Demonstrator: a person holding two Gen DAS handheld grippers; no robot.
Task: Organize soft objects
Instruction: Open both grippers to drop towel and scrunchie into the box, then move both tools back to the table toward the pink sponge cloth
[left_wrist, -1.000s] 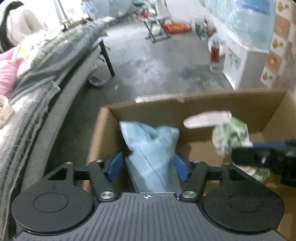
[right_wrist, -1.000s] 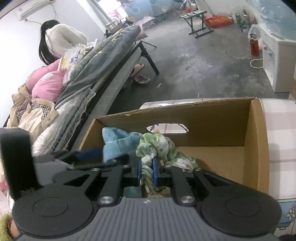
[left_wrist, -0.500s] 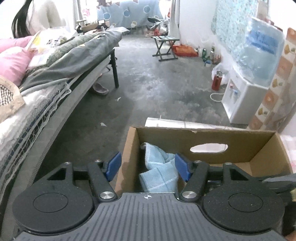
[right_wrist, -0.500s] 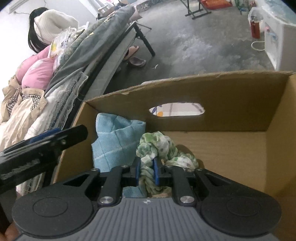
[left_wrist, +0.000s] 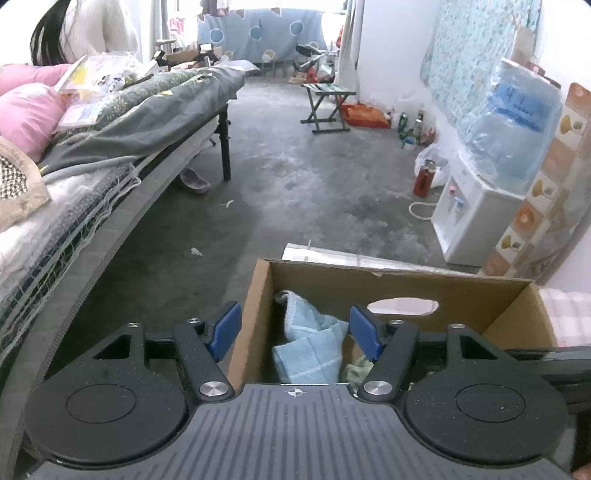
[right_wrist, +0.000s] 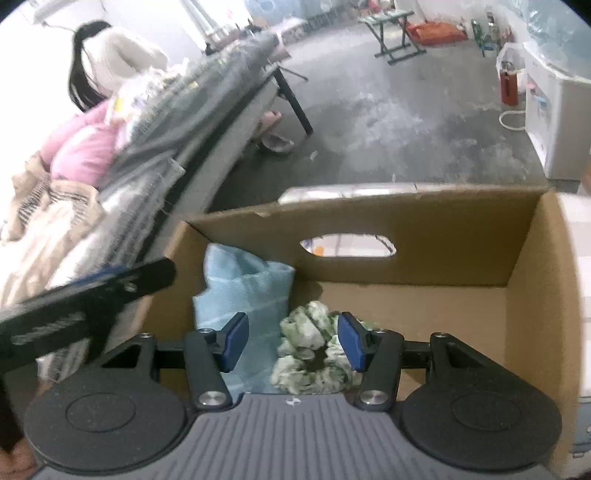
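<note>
Both cloths look to be down in the cardboard box, so by my reckoning this is the letting-go end of a placement: 2 soft things are in, and nothing is held by either tool. The right gripper hangs over the near edge of the box with its blue pads spread wide and nothing between them; the green and white cloth lies crumpled on the box floor right under that gap, a little toward the right pad, touching neither as far as I can tell. The blue towel is slumped in the box's left corner, leaning on the left wall, just beside the green cloth. The left gripper is likewise wide open and empty, sitting over the left wall of the box so that its left pad is outside the box and its right pad is over the inside; the towel lies below and between them, well down in the box, and a scrap of the green cloth peeks out by the right pad. In the right view the left tool shows as a dark bar outside the box's left wall. I would guess the next move is to lift both tools straight up clear of the box rim without snagging either cloth, then go looking for another soft thing; none shows within reach here.
</note>
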